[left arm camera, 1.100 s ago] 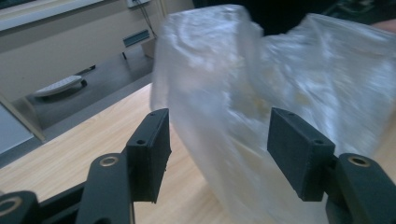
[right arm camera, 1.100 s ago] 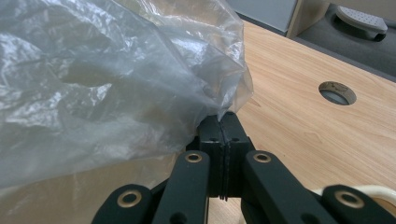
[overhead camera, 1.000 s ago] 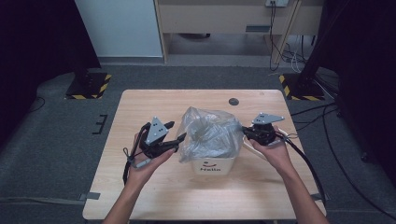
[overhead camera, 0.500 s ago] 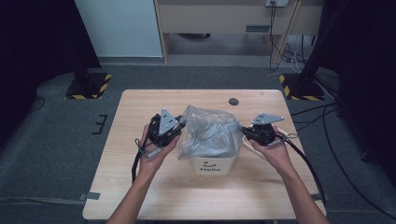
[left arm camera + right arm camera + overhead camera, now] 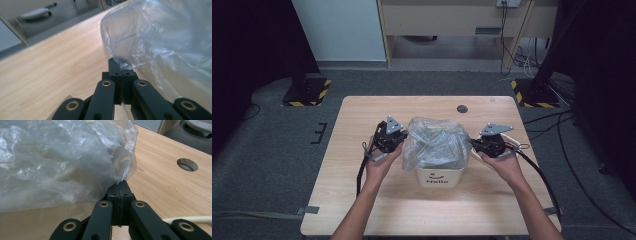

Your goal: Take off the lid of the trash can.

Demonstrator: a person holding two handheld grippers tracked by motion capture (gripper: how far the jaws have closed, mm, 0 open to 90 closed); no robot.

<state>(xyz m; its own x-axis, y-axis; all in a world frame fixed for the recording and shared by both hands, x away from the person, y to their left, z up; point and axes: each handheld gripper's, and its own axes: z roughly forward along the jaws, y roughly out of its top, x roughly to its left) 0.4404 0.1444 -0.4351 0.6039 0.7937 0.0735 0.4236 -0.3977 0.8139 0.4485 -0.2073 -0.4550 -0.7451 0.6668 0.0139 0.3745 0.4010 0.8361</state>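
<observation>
1. A clear plastic bag [image 5: 434, 142] sits over a white bin [image 5: 439, 176] near the middle of the wooden desk [image 5: 357, 115]; the bin's front bears a smile mark and, as far as the small print lets me read it, the word "Hello".
2. The left gripper [image 5: 393, 140] is at the bag's left edge. Its jaws have just been closing, and in the left gripper view [image 5: 120, 65] they stand pressed together with a pinch of the bag's film caught at their tips.
3. The right gripper [image 5: 477, 145] is at the bag's right edge. In the right gripper view [image 5: 120, 185] its jaws are clamped tight on a fold of the same film.
4. The bag [image 5: 57, 162] billows up loosely between the two grippers, crumpled and translucent, with the bin's rim faintly visible through it.
5. A round cable hole [image 5: 462, 108] lies in the desk beyond the bag, well apart from it.
6. A cable [image 5: 537, 172] trails from the right gripper towards the desk's right edge.
</observation>
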